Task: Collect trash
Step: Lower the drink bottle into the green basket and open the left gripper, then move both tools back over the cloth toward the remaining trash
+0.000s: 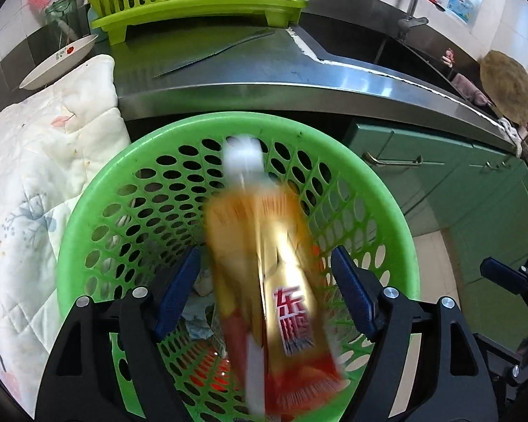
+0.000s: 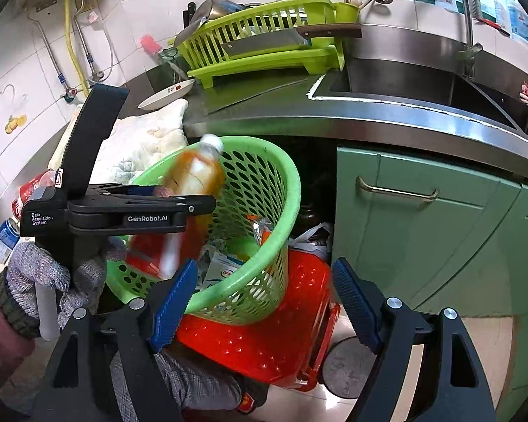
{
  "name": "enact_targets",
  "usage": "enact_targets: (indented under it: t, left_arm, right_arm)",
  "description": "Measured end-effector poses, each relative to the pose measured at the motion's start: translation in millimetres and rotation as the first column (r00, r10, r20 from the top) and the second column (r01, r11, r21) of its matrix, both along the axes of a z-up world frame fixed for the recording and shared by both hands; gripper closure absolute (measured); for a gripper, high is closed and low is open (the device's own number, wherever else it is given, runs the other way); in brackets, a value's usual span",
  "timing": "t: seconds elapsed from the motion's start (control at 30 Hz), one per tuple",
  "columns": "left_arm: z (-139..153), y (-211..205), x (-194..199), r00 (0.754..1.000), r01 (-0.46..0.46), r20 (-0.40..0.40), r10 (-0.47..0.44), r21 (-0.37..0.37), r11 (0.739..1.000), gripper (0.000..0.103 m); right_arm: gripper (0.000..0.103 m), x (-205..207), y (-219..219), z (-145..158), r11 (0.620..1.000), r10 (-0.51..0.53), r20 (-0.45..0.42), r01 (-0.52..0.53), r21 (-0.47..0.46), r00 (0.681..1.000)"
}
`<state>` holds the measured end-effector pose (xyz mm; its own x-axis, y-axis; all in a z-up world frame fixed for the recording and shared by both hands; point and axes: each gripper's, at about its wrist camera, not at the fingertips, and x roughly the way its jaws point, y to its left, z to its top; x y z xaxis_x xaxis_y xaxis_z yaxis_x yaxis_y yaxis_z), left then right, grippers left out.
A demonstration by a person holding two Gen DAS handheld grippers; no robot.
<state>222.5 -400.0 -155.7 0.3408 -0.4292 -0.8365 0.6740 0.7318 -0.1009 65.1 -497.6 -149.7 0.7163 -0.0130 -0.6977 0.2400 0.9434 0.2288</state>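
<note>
A plastic drink bottle (image 1: 264, 263) with orange liquid, a white cap and a red-and-gold label is blurred with motion between the wide-open jaws of my left gripper (image 1: 265, 295), touching neither pad, over the green perforated basket (image 1: 98, 190). In the right wrist view the bottle (image 2: 193, 183) is tilted, cap up, inside the green basket (image 2: 281, 211) beside my left gripper (image 2: 179, 207). The basket holds wrappers and paper trash (image 2: 221, 263). My right gripper (image 2: 264, 299) is open and empty in front of the basket.
The green basket sits in a red basket (image 2: 264, 344) on the floor below the steel counter (image 2: 369, 119). A quilted cloth (image 1: 35, 183), a plate (image 1: 60, 59), a knife (image 1: 214, 52), a green dish rack (image 1: 200, 10) with a cleaver and green cabinets (image 2: 422, 232) are around.
</note>
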Motion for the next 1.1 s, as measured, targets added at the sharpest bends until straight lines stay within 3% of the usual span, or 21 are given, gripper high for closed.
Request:
enact_targets:
  t: [0.27, 0.63, 0.9, 1.1]
  left_arm:
    - [21.2, 19.4, -7.4, 0.999, -0.014, 0.045, 0.014, -0.01, 1.0, 0.026]
    - [68.4, 97.9, -20.9, 0.986, -0.111, 0.118, 0.115, -0.033, 0.993, 0.024]
    - [97.7, 173.8, -28.0, 0.96, -0.214, 0.171, 0.22, -0.053, 0.975, 0.023]
    - [110.7, 239.1, -28.4, 0.927, -0.314, 0.197, 0.319, -0.054, 0.948, 0.023]
  right_arm:
    - [0.027, -2.7, 4.9, 6.5, 1.0, -0.001, 0.018, 0.001, 0.001, 1.0]
    - [0.027, 7.2, 44.7, 27.5, 0.996, 0.087, 0.056, -0.087, -0.011, 0.995]
    - [0.026, 29.3, 95.1, 43.3, 0.981, 0.195, 0.077, -0.194, -0.026, 0.978]
    - [0.026, 50.1, 138.5, 53.1, 0.959, 0.281, 0.086, -0.279, -0.042, 0.956]
